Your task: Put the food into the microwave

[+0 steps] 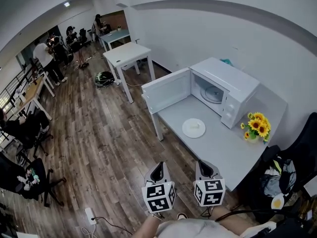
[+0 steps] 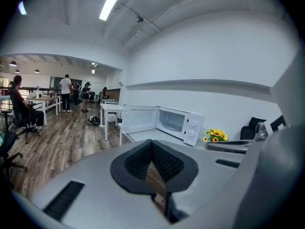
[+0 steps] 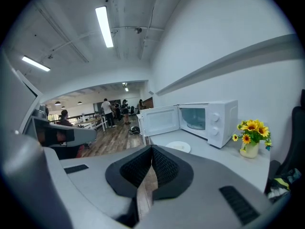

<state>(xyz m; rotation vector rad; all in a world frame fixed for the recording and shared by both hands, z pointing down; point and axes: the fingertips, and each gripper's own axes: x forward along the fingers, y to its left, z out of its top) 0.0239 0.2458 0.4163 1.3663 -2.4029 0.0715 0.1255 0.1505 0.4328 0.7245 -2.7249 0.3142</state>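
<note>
Both held low at near edge of grey table, pointing toward microwave. Jaws of left gripper pressed together, nothing between. Jaws of right gripper likewise closed, empty. White plate with 1 pale piece of food on tabletop, just in front of microwave opening, well apart from both grippers. Microwave door swung wide to left; glass turntable visible inside, bare. Vase of sunflowers on table just right of microwave.
</note>
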